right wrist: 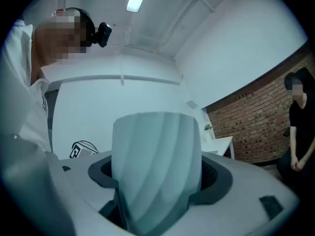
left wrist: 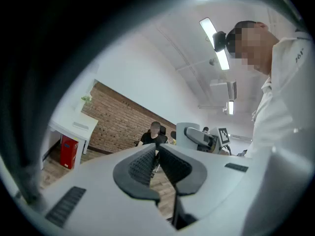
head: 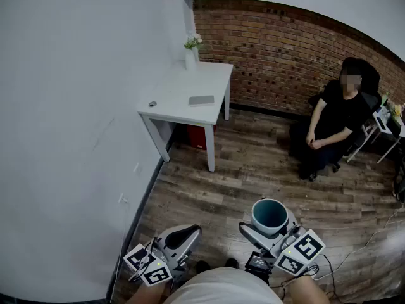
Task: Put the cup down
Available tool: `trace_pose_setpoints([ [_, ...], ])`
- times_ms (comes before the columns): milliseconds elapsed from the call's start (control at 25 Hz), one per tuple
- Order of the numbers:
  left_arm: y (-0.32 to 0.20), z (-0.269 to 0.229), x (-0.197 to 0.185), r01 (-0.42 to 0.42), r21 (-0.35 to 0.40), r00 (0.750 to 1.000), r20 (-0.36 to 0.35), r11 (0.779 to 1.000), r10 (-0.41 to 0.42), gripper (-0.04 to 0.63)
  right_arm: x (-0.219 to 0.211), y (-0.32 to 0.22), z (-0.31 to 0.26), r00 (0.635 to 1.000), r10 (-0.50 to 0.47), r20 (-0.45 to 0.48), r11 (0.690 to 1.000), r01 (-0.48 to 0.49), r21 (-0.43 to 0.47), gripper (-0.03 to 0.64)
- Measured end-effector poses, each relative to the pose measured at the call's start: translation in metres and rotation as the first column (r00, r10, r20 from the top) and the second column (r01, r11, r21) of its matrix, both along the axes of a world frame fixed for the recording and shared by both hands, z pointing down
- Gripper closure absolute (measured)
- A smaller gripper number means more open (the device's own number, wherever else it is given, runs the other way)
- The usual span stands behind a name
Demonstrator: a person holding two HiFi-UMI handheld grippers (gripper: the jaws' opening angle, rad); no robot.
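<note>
One pale blue-grey ribbed cup [head: 270, 213] [right wrist: 156, 156] sits upright, mouth up, clamped between the widely spread jaws of the right gripper [head: 271, 233] [right wrist: 157, 183] at the near right, above the wooden floor. The left gripper [head: 183, 237] [left wrist: 156, 163], near left, has its two jaws together with nothing between them. On the one white table [head: 183, 84] at the far left stand one white vase [head: 190, 59], one flat grey slab [head: 201, 100] and one small dark disc [head: 152, 104]. One red box [head: 197, 137] sits under it. One seated person [head: 332, 122] is at the far right.

- Even, bright indoor light comes from long white ceiling tube lamps [left wrist: 215, 43]; shadows are soft.
- Both gripper views bend strongly, with black corners.
- The near pale ribbed cup [right wrist: 156, 166] looks slightly soft.
</note>
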State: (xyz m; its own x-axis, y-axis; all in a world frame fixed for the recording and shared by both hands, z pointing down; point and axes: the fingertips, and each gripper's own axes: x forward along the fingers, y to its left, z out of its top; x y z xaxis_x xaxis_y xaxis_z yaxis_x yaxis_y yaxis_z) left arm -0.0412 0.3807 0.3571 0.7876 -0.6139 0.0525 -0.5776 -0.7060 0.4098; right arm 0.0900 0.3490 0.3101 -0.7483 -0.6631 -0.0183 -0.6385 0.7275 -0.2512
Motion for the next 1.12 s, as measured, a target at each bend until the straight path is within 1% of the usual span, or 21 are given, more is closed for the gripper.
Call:
trace_pose_setpoints([
  [480,-0.0035,0.0037,-0.0015,0.008,-0.003,1.000,0.000,1.000,-0.008,0.563,0.0023,-0.0040,0.0073,1.000,0.011,-0.007,1.000,-0.011,-0.012,0.239],
  [640,-0.0043,0.0022,-0.0010,0.012,0.001,1.000,-0.004,1.000,-0.012,0.563,0.0026,-0.0034,0.0056,1.000,-0.004,0.029,1.000,0.005,-0.020,0.238],
  [760,-0.0050,0.0014,-0.0013,0.013,0.000,1.000,-0.004,1.000,-0.013,0.563,0.0053,-0.0066,0.0061,0.999,0.008,0.044,0.999,-0.007,-0.035,0.238],
  [1120,-0.0062,0.0006,-0.0034,0.014,-0.004,1.000,-0.003,1.000,-0.014,0.563,0.0040,-0.0085,0.0081,1.000,0.018,0.012,0.999,-0.018,-0.041,0.238],
])
